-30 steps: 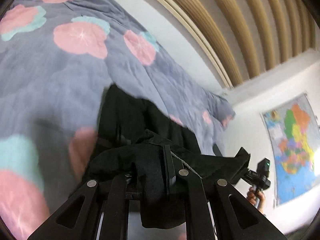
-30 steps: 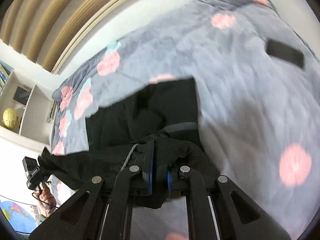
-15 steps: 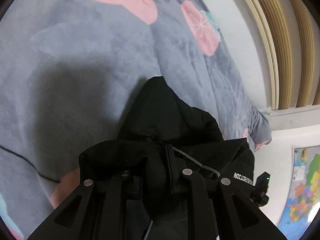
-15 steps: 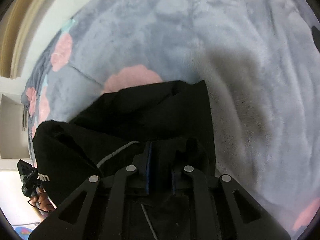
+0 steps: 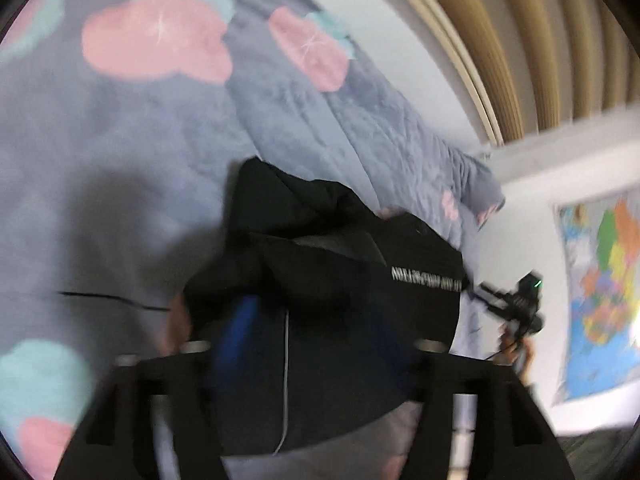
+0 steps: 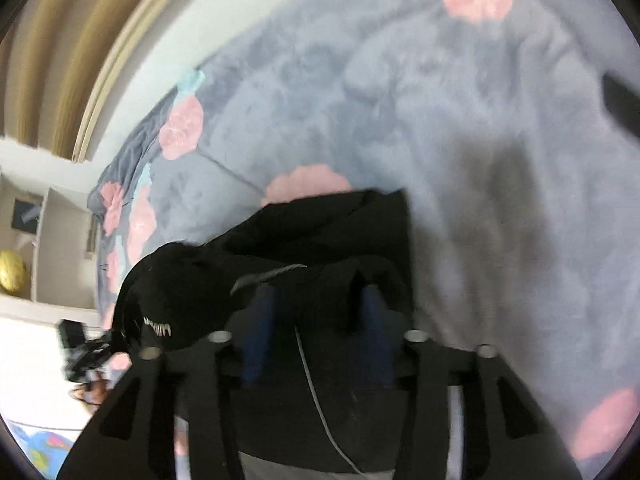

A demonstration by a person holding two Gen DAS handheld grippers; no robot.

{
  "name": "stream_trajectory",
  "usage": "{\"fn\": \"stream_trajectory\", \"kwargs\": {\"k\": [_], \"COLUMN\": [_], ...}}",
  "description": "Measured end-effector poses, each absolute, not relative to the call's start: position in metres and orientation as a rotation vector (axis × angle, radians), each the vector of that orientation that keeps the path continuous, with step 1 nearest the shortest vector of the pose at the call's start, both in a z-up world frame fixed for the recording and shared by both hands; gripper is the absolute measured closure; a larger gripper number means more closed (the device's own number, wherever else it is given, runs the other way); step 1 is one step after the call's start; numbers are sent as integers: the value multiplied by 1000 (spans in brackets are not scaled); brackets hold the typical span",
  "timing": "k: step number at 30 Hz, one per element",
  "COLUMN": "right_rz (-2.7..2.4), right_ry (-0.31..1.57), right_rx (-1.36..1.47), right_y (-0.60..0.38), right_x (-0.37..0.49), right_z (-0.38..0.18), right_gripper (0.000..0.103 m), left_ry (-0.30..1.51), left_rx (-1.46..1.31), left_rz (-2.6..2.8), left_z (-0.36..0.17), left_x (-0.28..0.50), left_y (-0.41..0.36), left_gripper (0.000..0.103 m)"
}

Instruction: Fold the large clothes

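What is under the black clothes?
The black clothes lie on a grey blanket with pink flowers, which shows all around them. What the blanket looks like right beneath the pile is hidden by the cloth.

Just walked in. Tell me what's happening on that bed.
A person with a handheld gripper in each hand is folding a black hooded garment on a grey blanket with pink flowers. Both the left gripper and the right gripper now have their jaws spread apart, with the bunched garment lying between and under them on the blanket. The fold looks laid down, though blur hides detail.
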State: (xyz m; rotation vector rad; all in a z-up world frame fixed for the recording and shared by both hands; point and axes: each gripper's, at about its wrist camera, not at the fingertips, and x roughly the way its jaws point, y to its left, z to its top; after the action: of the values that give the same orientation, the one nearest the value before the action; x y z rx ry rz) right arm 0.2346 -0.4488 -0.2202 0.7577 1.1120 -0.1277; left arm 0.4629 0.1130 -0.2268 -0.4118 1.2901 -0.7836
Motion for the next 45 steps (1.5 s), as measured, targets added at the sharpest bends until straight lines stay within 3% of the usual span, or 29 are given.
{"fn": "stream_trajectory", "kwargs": {"k": [2,5,16,25,26,27,28,29,30,31,40,45], "right_rz": [-132,-137,-123,-22,-7,-4,-7,-9,-12,-24,-214,-295], "right_ry": [1086,1073,1106,1155,1152,1144,1140,1134,1119,1109,932,960], "right_rx": [718,674,382,414,417,410,392,379,348,316,177,129], "right_y": [-448,-445,-425,-437,-434,-431,-426,-423,-417,-412,-420,-424], "right_x": [224,218,273,312,313,313,312,310,306,302,276,318], "right_z": [-206,-203,-243,-288,-290,-290,-289,-286,-282,-278,-190,-203], "right_gripper": [37,34,33,33,41,50,66,75,77,82,90,90], "left_ry": [1211,1163,1269,1341,1317,1288,1264,1249,1233,1199,992,1123], "left_rx": [-401,-416,-267,-321,-311,-301,-291,-287,-284,-278,-346,-327], "left_rz": [-806,-783,-684,-761,-755,-751,-751,-752,-756,-762,-808,-663], "left_z": [-205,-201,-277,-312,-310,-306,-302,-298,-292,-283,-197,-251], "left_x": [453,458,520,534,532,529,527,524,521,517,523,571], "left_y": [128,140,81,65,63,62,60,59,58,58,60,29], "left_gripper": [26,24,24,24,26,40,62,72,85,88,90,90]}}
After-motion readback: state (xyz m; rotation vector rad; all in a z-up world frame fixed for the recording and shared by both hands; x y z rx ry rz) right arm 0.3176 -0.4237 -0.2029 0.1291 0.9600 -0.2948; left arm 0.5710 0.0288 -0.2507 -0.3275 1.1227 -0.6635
